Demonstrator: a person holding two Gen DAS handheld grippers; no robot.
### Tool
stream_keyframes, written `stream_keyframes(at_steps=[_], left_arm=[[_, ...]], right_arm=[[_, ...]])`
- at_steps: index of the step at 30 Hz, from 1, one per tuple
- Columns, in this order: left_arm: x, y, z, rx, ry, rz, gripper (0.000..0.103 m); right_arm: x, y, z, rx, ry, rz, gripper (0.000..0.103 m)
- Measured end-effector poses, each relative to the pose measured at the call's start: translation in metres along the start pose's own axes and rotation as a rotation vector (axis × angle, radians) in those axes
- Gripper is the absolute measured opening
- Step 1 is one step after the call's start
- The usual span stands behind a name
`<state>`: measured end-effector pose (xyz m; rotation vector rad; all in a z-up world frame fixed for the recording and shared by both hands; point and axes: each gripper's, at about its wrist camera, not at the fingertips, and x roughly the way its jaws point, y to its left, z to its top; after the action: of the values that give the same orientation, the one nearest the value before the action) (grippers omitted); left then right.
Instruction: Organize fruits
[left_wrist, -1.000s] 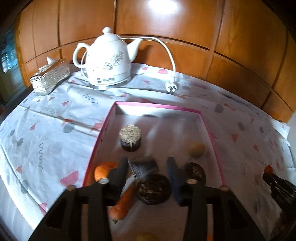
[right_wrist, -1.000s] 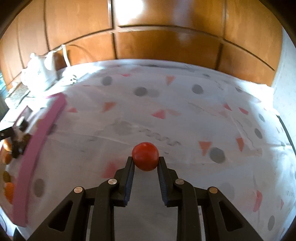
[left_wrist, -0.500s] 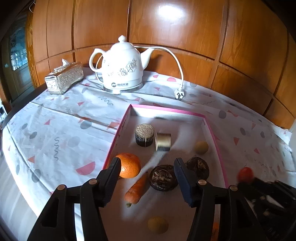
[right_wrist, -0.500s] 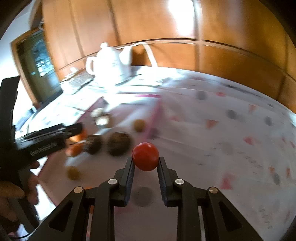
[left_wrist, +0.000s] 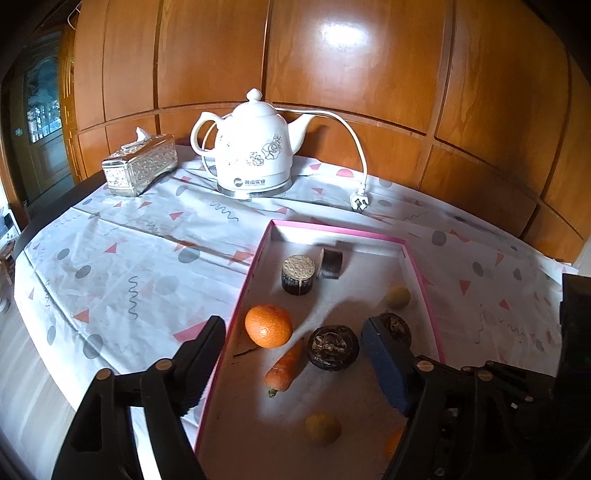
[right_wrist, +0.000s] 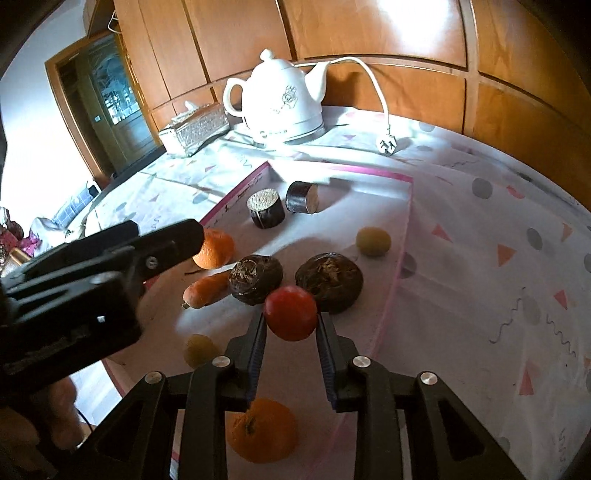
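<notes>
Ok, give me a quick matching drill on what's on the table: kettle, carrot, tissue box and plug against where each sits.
Things:
1. kettle
2. carrot
3. tissue box
4. plug

Places:
a. lying inside the pink-rimmed tray
b. loose on the tablecloth, right of the kettle
c. standing behind the tray's far rim
d. left of the kettle, at the table's edge

Pairs: 1-c, 2-a, 3-d, 4-b

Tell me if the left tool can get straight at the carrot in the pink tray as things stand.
Probably yes. The left tool is open and empty, and the carrot lies uncovered between its fingers' line of approach. The orange and a dark round fruit flank it closely, so the fit looks tight.
</notes>
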<state>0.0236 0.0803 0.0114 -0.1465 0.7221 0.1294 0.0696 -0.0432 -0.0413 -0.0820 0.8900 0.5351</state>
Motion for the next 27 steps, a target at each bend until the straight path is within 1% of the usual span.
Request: stream_keyframes(at_steps=[2, 6, 10, 14, 17, 19, 22, 27], left_arm=[[-0.001, 0.002, -0.001, -0.004, -0.001, 0.003, 0.081], [-0.004, 0.006, -0.003, -0.013, -0.003, 0.009, 0.085], [-0.008, 0.008, -0.005, -0.011, -0.010, 0.014, 0.088], [-0.014, 0.008, -0.009, -0.015, -0.019, 0.021, 0.099], [-0.018, 0.006, -0.012, -0.009, -0.024, 0.026, 0.100], [-0.020, 0.004, -0.014, -0.001, -0.027, 0.030, 0.103], [-0.025, 0.003, -0.017, 0.000, -0.034, 0.026, 0.103], [-0.032, -0.001, -0.019, 0.020, -0.058, 0.030, 0.103]], right_arm=[[0.001, 0.001, -0.001, -0.004, 0.000, -0.005, 0.036], [-0.002, 0.003, -0.003, 0.002, -0.006, -0.019, 0.037], [-0.015, 0.003, -0.007, 0.029, -0.058, -0.073, 0.037], [-0.027, 0.002, -0.012, 0.071, -0.101, -0.121, 0.037], [-0.036, 0.002, -0.016, 0.092, -0.127, -0.151, 0.037], [-0.039, 0.002, -0.019, 0.101, -0.134, -0.163, 0.037], [-0.041, 0.001, -0.023, 0.119, -0.137, -0.192, 0.037], [-0.045, -0.003, -0.031, 0.143, -0.140, -0.214, 0.037]])
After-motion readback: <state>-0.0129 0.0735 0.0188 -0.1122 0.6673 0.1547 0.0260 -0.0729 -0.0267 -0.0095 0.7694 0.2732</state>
